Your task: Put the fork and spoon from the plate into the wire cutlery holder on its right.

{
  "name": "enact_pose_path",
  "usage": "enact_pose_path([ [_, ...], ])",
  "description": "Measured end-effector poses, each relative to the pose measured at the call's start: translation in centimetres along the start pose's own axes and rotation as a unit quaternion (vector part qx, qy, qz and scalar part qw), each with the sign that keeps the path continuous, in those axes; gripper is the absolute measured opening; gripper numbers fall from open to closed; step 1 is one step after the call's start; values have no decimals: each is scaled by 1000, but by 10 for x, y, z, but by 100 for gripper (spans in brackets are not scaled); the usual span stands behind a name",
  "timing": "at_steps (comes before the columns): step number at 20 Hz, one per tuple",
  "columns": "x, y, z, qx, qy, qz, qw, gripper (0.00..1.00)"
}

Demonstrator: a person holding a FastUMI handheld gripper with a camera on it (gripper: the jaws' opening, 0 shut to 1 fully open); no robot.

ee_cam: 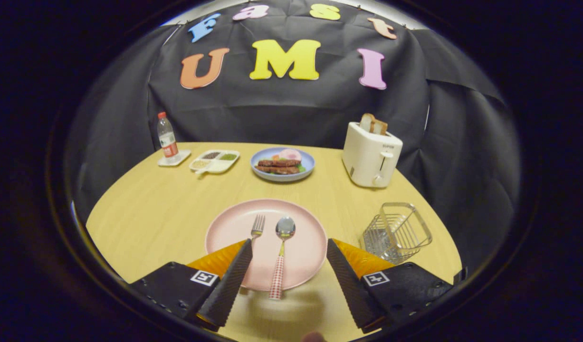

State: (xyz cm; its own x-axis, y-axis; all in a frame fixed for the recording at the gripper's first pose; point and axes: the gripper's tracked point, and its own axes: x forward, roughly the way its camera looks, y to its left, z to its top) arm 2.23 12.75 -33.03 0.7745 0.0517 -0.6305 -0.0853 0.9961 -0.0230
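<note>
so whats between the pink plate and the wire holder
Bare tabletop separates the pink plate from the wire holder; nearer, one finger of the open gripper crosses it.

Matt pink plate [234, 228] on a smooth light wood-grain table [153, 209]; shiny metal fork [257, 226] and spoon [284, 229], its handle checked; wire cutlery holder [396, 231] bright metal; toaster [371, 154] glossy plastic; gripper [289, 249] fingers ribbed, spread

A staged recording booth dressed as a breakfast table, not a real kitchen: black cloth [291, 114] hangs as the wall behind a round wooden table [167, 209]. Taking the pink plate [234, 228] as landmark, a toaster [371, 154] holding bread stands beyond it to the right, a dish of food [282, 164] directly beyond.

The gripper [289, 249] hangs with fingers spread wide either side of the plate's near half.
</note>
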Motion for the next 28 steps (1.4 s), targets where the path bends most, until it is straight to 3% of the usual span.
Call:
enact_pose_path([
  [4, 25, 5, -29, -7, 47, 0, 999, 71],
  [5, 30, 7, -33, -10, 55, 1, 998, 69],
  [10, 44, 6, -47, -19, 88, -9, 996, 16],
  [11, 45, 6, -46, -17, 93, -7, 995, 11],
  [13, 46, 3, -44, -14, 99, -10, 995, 11],
  [14, 44, 2, -44, -11, 106, -6, 994, 4],
  [20, 7, -13, 1, -8, 113, 22, 993, 4],
  [25, -39, -69, 63, 6, 121, 19, 992, 4],
  [28, -61, -119, 75, 33, 153, -2, 988, 4],
])
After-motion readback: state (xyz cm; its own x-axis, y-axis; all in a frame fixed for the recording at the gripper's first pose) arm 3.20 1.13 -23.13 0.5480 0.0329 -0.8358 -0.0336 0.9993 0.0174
